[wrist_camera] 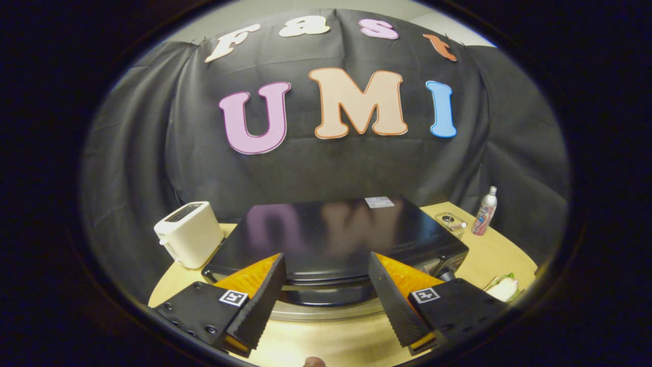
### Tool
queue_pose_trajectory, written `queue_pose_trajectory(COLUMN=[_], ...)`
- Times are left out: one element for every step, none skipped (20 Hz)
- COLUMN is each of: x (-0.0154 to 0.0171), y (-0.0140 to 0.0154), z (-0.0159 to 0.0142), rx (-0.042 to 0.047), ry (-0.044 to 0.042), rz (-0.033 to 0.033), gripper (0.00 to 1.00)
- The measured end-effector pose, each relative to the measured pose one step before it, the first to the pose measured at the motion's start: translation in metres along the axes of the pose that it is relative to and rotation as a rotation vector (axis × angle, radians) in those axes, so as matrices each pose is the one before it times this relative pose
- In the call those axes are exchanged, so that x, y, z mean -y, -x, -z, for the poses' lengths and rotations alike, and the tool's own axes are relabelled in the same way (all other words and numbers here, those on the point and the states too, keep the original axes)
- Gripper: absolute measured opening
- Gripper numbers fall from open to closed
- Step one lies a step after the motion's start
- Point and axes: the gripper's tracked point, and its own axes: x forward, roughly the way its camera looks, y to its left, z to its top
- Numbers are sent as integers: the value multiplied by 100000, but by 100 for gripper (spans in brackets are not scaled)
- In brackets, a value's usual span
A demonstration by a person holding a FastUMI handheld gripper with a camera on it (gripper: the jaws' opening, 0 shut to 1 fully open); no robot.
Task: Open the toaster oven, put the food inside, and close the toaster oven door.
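a pale wooden table [501,255] stands before a black cloth wall. the toaster oven [331,234] sits in the middle of it, seen from above and in front, its glossy black top just beyond the fingers and its door handle [326,311] lying between them, the door seemingly still shut. the gripper [326,306] hangs with its fingers spread wide, holding nothing. the food [503,288], what looks like a sandwich, lies on the table to the right of the oven. a white toaster [189,233] stands to the left, a bottle [484,210] and a small clear container [452,223] far right. to open well, i'd lower onto the handle squarely, close on its middle, then pull out and down along the hinge's arc
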Motion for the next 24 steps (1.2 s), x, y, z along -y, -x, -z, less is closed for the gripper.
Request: queue_pose_trajectory(x=[-28,-31,-122,12,-4,5,54,73,91,43,18,-25,18,82,34,36,41,41,20,35,71,5,101,108], y=[58,-302,37,53,55,14,45,189,190,92,466,312,291,138,242,280,234,320,409,363,474,481,413,479], z=[-390,388,-258,220,22,72,10,114,86,469,81,48,-80,100,194,80,-49,298,247,154,247,210,231,316], rx=[1337,-907,481,-463,384,149,360,41,171,-496,640,841,-106,74,-144,90,-4,-26,-98,-125,-281,-212,-364,-173], ry=[32,-732,-44,714,864,719,89,-4,209,-1785,514,1767,743,-258,-390,-129,147,178,87,-40,-49,-7,57,-58], rz=[85,-335,-152,-182,-224,-155,-15,-155,-22,-629,-61,-254,219,102,-10,5,90,40,38,-47,-33,-2,92,77], gripper=[100,100,100,100,100,100,100,100,100,100,100,100,100,100,100,100,100,100,100,100,100,100,100,100])
